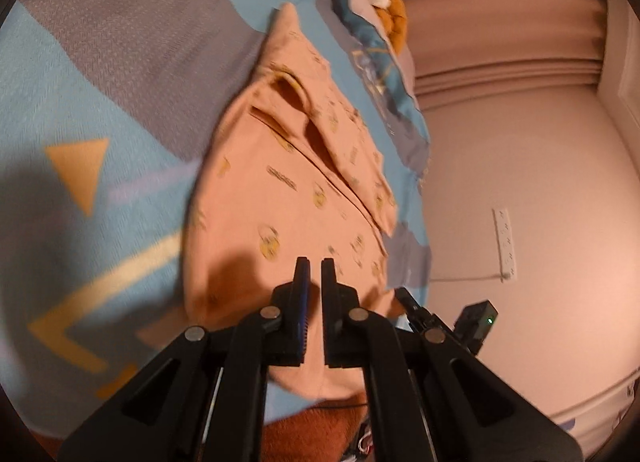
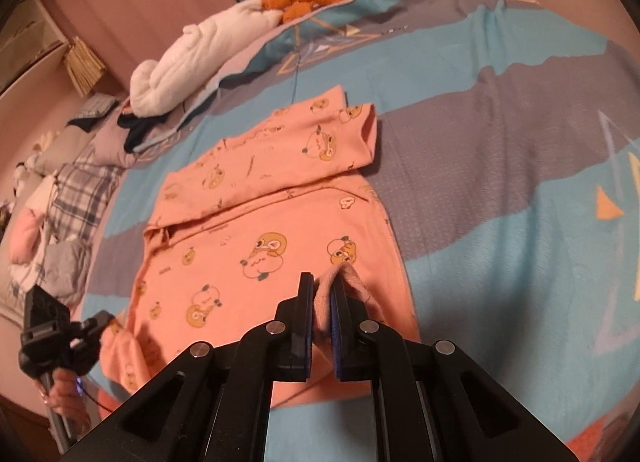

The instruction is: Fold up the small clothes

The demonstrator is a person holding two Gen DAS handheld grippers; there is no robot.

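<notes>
Home bedroom (patterned bedspread (image 2: pixel 500 110), pillows (image 2: pixel 76 186))

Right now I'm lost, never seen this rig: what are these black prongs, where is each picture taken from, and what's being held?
No robot here: a person holds a two-finger clamp in each hand, each carrying a camera looking along its fingers. One picture looks from the left gripper, the other from the right gripper. An orange printed garment lies partly folded on the patterned bedspread. The right fingers pinch its near edge. The left fingers sit nearly closed above it, with nothing visible between them.
</notes>
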